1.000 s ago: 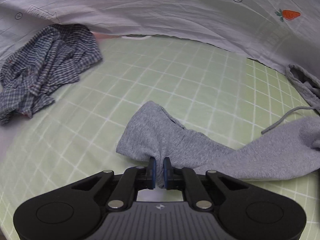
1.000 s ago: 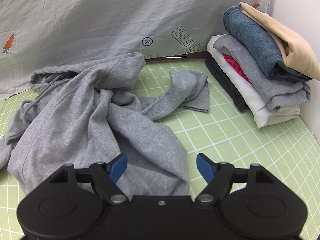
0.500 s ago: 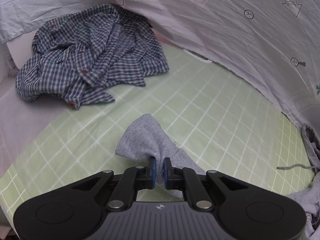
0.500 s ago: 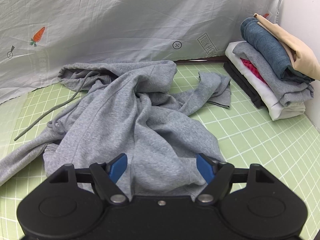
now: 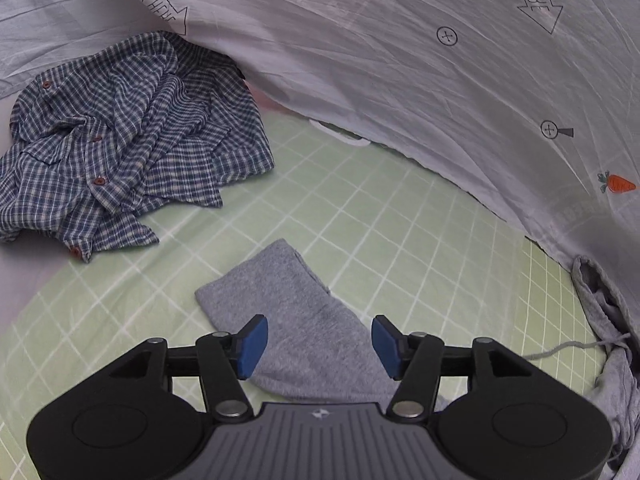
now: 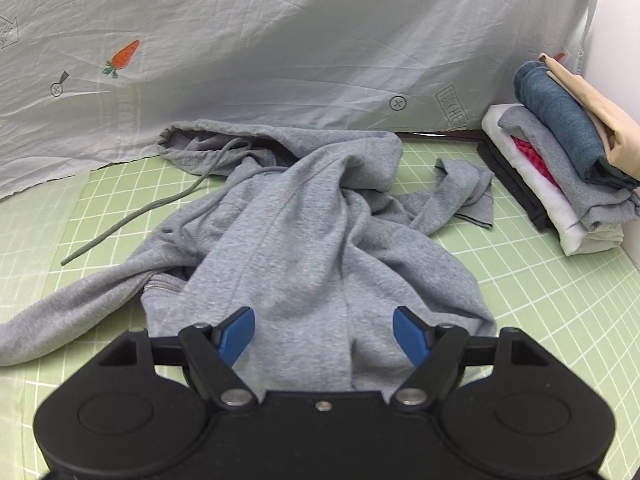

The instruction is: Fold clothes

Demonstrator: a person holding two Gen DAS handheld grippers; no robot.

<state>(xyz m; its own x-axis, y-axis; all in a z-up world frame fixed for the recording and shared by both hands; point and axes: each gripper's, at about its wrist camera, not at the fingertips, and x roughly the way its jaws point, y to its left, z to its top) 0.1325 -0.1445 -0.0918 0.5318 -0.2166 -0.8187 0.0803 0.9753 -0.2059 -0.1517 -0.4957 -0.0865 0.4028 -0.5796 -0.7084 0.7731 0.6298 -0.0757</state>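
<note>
A grey hoodie (image 6: pixel 312 240) lies crumpled on the green grid mat (image 6: pixel 560 300), its hood and drawstring toward the back. One sleeve (image 5: pixel 296 304) is stretched out flat to the left, cuff end on the mat. My left gripper (image 5: pixel 318 346) hovers over that sleeve, jaws opening, the blue pads apart and not pressing the cloth. Above the hoodie's lower body my right gripper (image 6: pixel 324 338) stands open, nothing pinched between its pads.
A crumpled blue checked shirt (image 5: pixel 120 144) lies at the back left. A stack of folded clothes (image 6: pixel 560 168) stands at the right by the wall. A pale printed sheet (image 6: pixel 280 40) hangs along the back. The mat's left edge meets a white surface (image 5: pixel 24 288).
My left gripper pulled the sleeve out to the left, then let go; the sleeve now lies flat. The right gripper drew back from the hoodie, staying open.
</note>
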